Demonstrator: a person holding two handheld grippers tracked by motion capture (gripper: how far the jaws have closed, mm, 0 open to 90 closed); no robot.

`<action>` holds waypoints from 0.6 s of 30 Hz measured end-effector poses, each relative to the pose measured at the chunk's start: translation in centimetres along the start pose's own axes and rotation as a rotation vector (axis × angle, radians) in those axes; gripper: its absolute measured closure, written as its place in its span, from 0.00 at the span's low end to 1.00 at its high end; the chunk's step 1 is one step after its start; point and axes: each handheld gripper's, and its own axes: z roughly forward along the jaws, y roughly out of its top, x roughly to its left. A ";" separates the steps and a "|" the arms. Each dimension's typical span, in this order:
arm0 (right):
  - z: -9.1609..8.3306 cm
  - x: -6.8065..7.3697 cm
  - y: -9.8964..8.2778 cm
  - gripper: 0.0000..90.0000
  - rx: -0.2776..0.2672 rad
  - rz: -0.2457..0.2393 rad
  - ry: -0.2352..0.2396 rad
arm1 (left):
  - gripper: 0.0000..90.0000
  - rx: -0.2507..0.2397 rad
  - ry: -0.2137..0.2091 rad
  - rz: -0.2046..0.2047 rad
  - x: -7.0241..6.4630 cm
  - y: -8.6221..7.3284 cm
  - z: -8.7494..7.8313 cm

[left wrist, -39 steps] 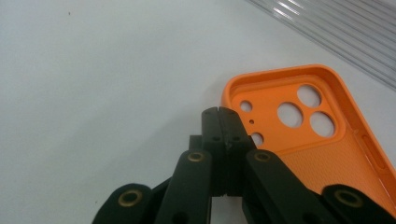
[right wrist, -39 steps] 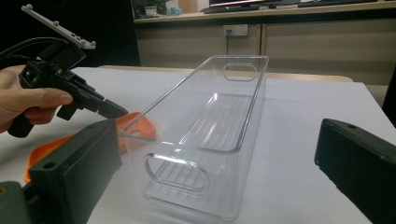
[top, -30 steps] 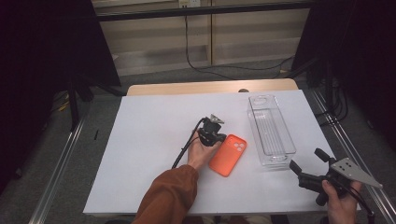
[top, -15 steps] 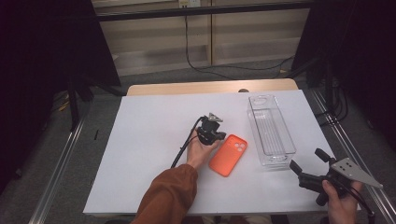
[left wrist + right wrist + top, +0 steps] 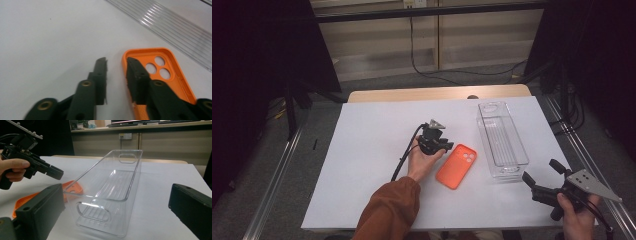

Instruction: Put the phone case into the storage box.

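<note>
Left gripper (image 5: 446, 145) at table centre, held in the left hand (image 5: 422, 161), orange sleeve (image 5: 389, 212) coming in from the bottom edge. Jaws just been opening, now slightly apart with a narrow gap; nothing pinched between them. In the left gripper view, one jaw over bare white table (image 5: 362, 150), the other over the top edge of the phone case (image 5: 162, 72), rim of the case near the gap, pads not pressing on it.

Phone case (image 5: 456, 166) orange, lying flat, open side up, camera holes at the far end, just right of the left hand and just left of the clear bin (image 5: 502, 137). Not touching the bin as far as can be told.

Clear bin empty, long axis running away from the person, handle cutouts at both ends, standing on the right part of the table.

Right gripper (image 5: 539, 181) at the near right corner, held low in the right hand (image 5: 576, 215), jaws wide apart, nothing in them, pointing at the near end of the bin (image 5: 110, 195).
</note>
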 end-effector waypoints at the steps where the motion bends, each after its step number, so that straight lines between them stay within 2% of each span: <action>1: 0.0 0.0 0.0 0.00 -0.002 0.001 -0.001 | 0.73 -0.001 0.006 0.012 0.0 0.0 -0.2; 2: 0.0 0.0 0.0 0.00 -0.002 0.001 0.000 | 0.70 0.004 0.011 0.027 0.0 0.0 -0.4; 6: -0.1 0.0 0.0 0.00 -0.002 -0.002 -0.002 | 0.54 -0.014 0.037 0.015 0.2 -0.5 -0.8; 12: 0.0 0.1 0.0 0.00 -0.002 -0.004 -0.004 | 0.29 -0.030 0.056 -0.007 0.6 -1.0 -1.5; 15: 0.0 0.0 0.0 0.00 -0.002 -0.005 -0.004 | 0.21 -0.042 0.038 -0.018 0.6 -0.9 -2.1; 18: 0.0 0.1 0.0 0.00 -0.002 -0.003 -0.005 | 0.12 -0.041 0.041 -0.005 0.5 -0.9 -2.4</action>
